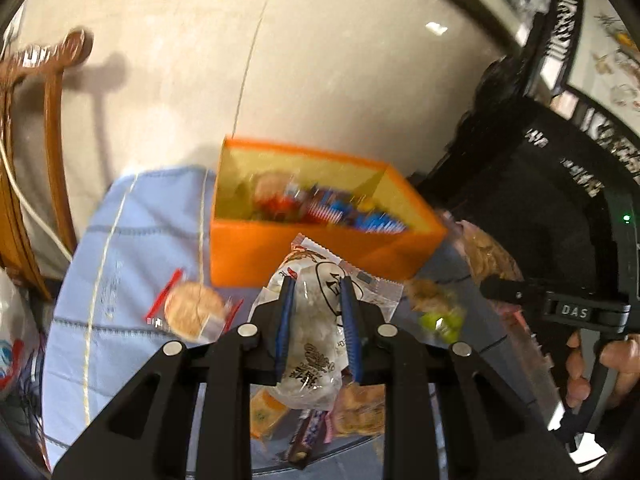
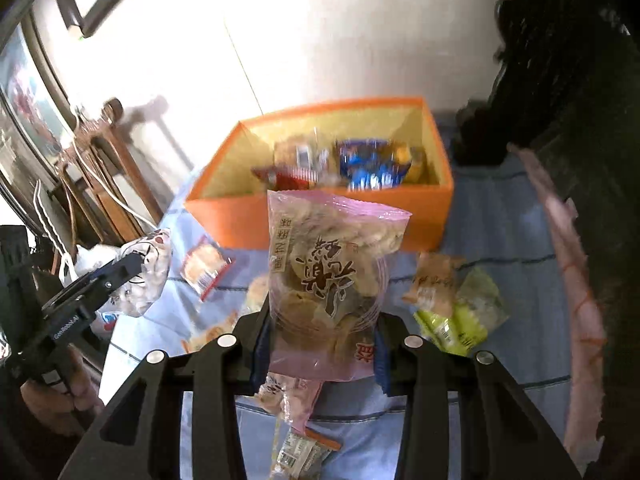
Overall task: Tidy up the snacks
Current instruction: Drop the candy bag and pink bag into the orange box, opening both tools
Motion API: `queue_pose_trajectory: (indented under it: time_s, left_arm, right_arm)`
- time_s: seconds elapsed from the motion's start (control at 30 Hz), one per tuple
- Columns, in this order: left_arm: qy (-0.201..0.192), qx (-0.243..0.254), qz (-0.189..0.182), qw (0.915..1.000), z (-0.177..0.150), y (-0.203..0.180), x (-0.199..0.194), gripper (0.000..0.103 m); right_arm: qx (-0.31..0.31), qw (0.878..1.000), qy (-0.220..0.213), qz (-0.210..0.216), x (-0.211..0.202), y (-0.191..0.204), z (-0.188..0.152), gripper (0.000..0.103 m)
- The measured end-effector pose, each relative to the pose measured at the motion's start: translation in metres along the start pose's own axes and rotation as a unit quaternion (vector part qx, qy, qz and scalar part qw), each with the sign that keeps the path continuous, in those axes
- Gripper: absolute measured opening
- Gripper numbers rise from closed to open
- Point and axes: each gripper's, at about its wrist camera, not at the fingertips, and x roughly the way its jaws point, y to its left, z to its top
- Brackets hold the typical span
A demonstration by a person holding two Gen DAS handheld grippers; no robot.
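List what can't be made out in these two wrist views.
- Orange box contents: motion-blurred in both views, so the wrappers are unreadable.
- Snacks under the left tongs: left view, hidden by the white packet and the tong frame.
- Pink bag bottom: right view, behind the right tongs.
- Right edge: right view, too dark.

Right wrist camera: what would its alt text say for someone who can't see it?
A handheld gripper clamps a pink bag of crisps above a blue tablecloth, facing an open orange box partly filled with snacks. Loose packets lie on the cloth; at left, another gripper holds a white packet.
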Motion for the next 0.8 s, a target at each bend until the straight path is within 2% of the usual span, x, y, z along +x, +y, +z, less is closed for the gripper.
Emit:
queue_pose_trajectory:
  time_s: [0.13, 0.3, 0.43, 0.57, 0.6, 0.63, 0.67, 0.7, 0.73, 0.77, 0.8]
  left_arm:
    - [-0.025, 0.022, -0.008, 0.9994, 0.034, -0.015, -0.009, 0.022]
    - [-0.063, 0.04, -0.011, 0.9972, 0.095, -0.033, 0.001, 0.022]
    - [-0.089, 0.051, -0.003, 0.9948, 0.144, -0.042, 0.02, 0.022]
    - [-0.093, 0.049, 0.003, 0.9944, 0.175, -0.037, 0.042, 0.022]
    - [-0.088, 0.048, 0.004, 0.995, 0.179, -0.036, 0.052, 0.022]
    - [-0.077, 0.046, 0.002, 0.996, 0.184, -0.036, 0.063, 0.025]
    - [-0.058, 0.043, 0.006, 0.9974, 0.184, -0.031, 0.082, 0.028]
    - [-0.046, 0.037, 0.018, 0.9981, 0.183, -0.027, 0.092, 0.047]
    - [-0.036, 0.026, 0.032, 0.9985, 0.178, -0.02, 0.101, 0.068]
    - [-0.028, 0.003, 0.047, 0.9985, 0.17, -0.009, 0.106, 0.073]
    - [-0.026, -0.014, 0.046, 0.9985, 0.163, -0.001, 0.105, 0.076]
  right_arm:
    - [-0.013, 0.999, -0.032, -0.01, -0.021, 0.002, 0.037, 0.041]
    - [-0.02, 0.998, -0.063, -0.016, -0.025, 0.002, 0.1, 0.041]
    - [-0.037, 0.996, -0.075, -0.024, -0.014, 0.003, 0.139, 0.041]
    - [-0.044, 0.996, -0.073, -0.02, 0.006, 0.0, 0.168, 0.041]
    - [-0.041, 0.997, -0.066, -0.009, 0.017, -0.004, 0.176, 0.045]
    - [-0.039, 0.998, -0.057, -0.006, 0.027, -0.005, 0.179, 0.047]
    - [-0.039, 0.998, -0.045, -0.014, 0.037, -0.008, 0.18, 0.062]
    - [-0.045, 0.997, -0.038, -0.048, 0.049, -0.012, 0.177, 0.073]
    - [-0.053, 0.996, -0.035, -0.064, 0.054, -0.013, 0.172, 0.074]
    - [-0.056, 0.996, -0.03, -0.067, 0.057, -0.013, 0.167, 0.074]
    - [-0.059, 0.996, -0.024, -0.063, 0.06, -0.014, 0.158, 0.074]
